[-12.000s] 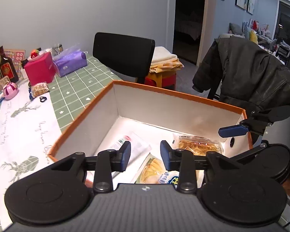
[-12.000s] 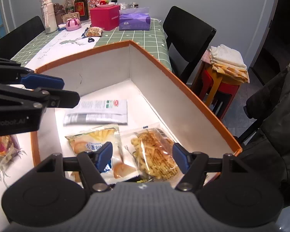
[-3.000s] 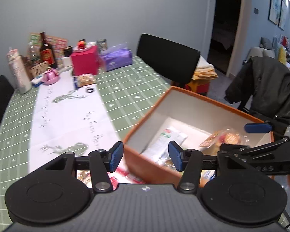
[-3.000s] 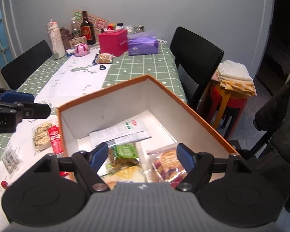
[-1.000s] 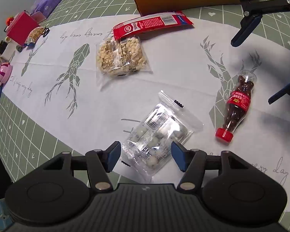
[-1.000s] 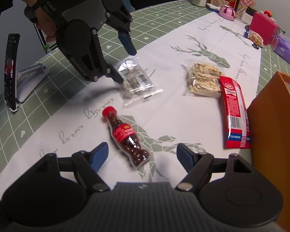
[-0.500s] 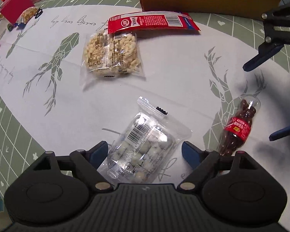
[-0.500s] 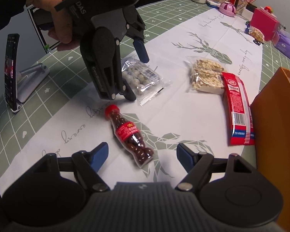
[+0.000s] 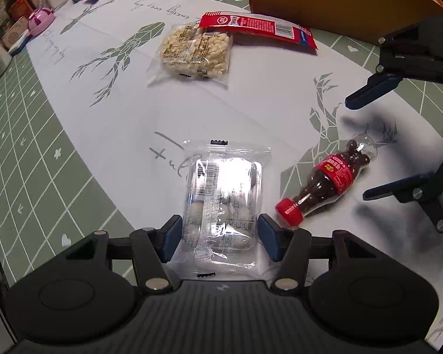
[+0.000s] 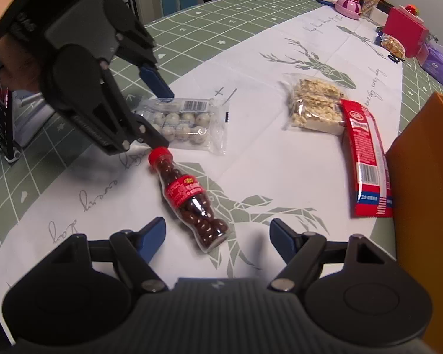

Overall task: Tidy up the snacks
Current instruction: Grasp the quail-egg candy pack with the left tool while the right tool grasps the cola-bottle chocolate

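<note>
left gripper (image 9: 220, 237) closing around the clear candy pack (image 9: 224, 200) — pinch its middle squarely — right gripper (image 10: 217, 237) hangs open, empty

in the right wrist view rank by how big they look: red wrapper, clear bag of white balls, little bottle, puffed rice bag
1. Red wrapper, longest.
2-3. Clear bag of white balls and puffed rice bag look alike; unranked.
4. Little bottle, smallest, though nearest the camera.

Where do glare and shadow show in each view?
Left wrist view: white glare washes out the top of the clear ball-candy bag; soft dark shadows fall on the runner near the candy bottle. Right wrist view: the candy bottle shows small highlights.
</note>
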`<state>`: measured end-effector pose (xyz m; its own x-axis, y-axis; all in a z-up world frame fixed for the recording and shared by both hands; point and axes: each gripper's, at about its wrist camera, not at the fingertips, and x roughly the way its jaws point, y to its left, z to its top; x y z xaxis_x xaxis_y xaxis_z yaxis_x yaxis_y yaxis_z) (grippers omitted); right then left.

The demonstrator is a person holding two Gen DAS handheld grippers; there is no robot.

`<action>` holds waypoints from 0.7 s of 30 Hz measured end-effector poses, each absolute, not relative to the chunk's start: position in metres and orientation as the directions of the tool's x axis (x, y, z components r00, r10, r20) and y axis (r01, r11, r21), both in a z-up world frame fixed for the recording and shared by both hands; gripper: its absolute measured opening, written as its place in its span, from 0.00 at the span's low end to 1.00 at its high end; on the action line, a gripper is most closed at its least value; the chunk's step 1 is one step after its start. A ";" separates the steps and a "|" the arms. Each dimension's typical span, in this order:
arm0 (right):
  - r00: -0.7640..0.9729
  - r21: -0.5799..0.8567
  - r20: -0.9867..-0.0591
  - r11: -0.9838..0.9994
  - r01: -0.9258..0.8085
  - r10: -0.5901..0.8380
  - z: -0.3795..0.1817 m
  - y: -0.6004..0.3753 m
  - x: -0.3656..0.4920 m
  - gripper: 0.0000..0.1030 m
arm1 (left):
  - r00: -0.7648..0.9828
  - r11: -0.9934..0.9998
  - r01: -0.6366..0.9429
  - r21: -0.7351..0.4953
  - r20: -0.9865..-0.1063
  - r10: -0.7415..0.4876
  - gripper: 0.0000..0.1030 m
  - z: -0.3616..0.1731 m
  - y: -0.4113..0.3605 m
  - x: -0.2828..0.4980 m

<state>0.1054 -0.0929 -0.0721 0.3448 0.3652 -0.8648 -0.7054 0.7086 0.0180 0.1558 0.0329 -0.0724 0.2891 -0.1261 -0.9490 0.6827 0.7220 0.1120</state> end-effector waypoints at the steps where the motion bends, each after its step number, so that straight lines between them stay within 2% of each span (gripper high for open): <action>1: 0.346 0.009 -0.864 0.699 -0.715 0.365 -0.074 -0.090 0.105 0.73 | 0.292 0.733 0.671 0.111 -0.949 -0.123 0.62 -0.071 0.033 0.150; 5: 0.348 -0.020 -0.866 0.671 -0.741 0.359 -0.079 -0.078 0.102 0.69 | 0.299 0.763 0.635 0.120 -0.949 -0.099 0.62 -0.070 0.036 0.135; 12: 0.353 -0.047 -0.868 0.649 -0.759 0.349 -0.081 -0.072 0.100 0.49 | 0.315 0.810 0.575 0.115 -0.945 -0.090 0.62 -0.070 0.034 0.115; 21: 0.329 -0.030 -0.884 0.661 -0.750 0.333 -0.078 -0.086 0.093 0.43 | 0.341 0.834 0.539 0.116 -0.936 -0.089 0.62 -0.069 0.024 0.101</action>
